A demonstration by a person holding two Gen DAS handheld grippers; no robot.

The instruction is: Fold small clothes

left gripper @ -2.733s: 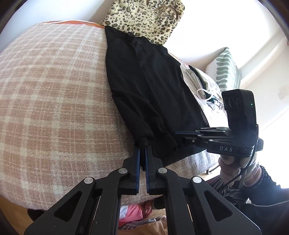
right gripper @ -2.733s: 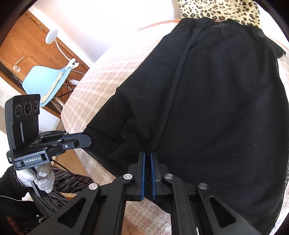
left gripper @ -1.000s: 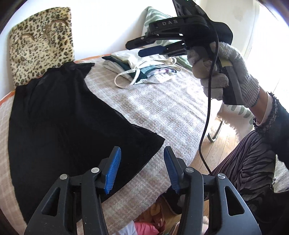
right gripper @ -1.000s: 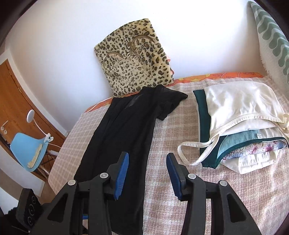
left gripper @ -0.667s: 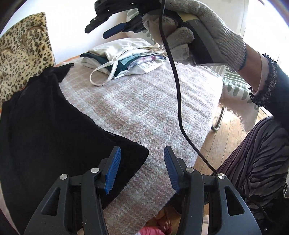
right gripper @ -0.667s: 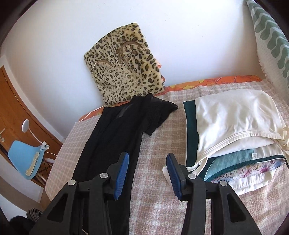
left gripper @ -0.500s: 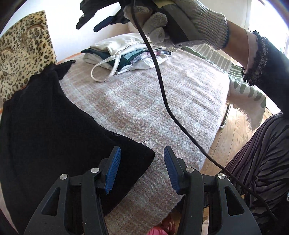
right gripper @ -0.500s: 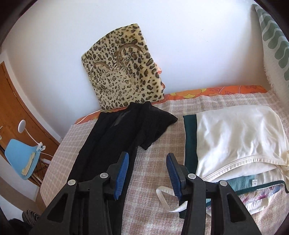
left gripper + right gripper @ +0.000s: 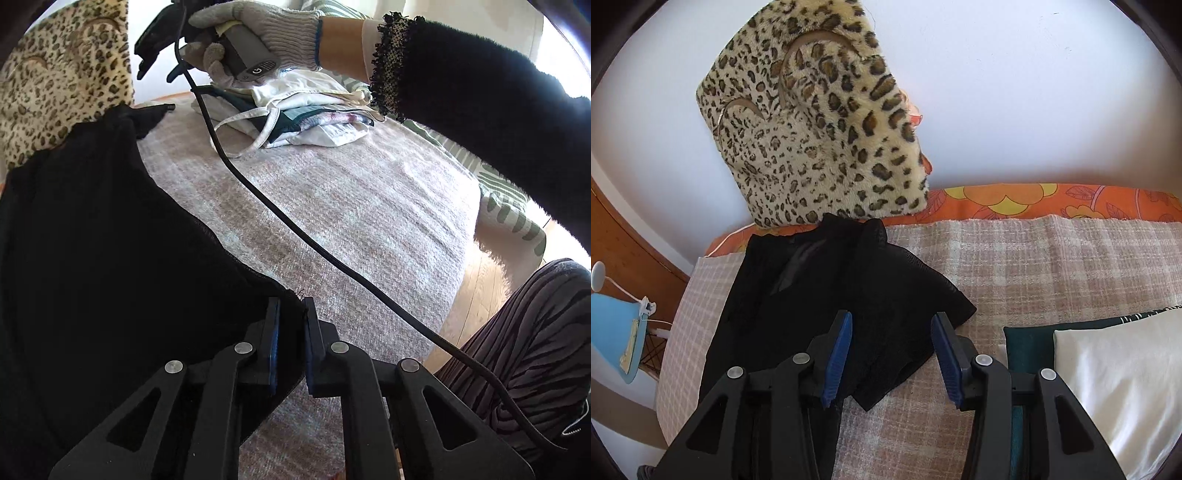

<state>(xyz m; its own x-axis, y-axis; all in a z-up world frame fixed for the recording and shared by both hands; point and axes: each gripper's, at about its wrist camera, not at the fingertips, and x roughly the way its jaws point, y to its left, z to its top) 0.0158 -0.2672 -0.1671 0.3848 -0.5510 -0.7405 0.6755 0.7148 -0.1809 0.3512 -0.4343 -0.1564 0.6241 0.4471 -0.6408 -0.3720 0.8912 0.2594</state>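
Note:
A black garment (image 9: 96, 266) lies flat along the left of the checked bed cover (image 9: 351, 206). My left gripper (image 9: 290, 310) is shut on its near right hem corner. In the right wrist view the garment's far end (image 9: 827, 291) lies below a leopard-print cushion (image 9: 816, 125). My right gripper (image 9: 892, 332) is open and empty, hovering just above the garment's far right corner. In the left wrist view the right gripper (image 9: 159, 44) is held by a gloved hand at the top.
A stack of folded clothes (image 9: 306, 110) lies at the far right of the bed, and shows in the right wrist view (image 9: 1115, 373). A black cable (image 9: 295, 229) crosses the cover. A striped cushion (image 9: 506, 199) lies off the right edge. A blue chair (image 9: 613, 332) stands left.
My left gripper has closed on the garment's near hem corner. My right gripper has moved forward and down to the garment's far end, still open.

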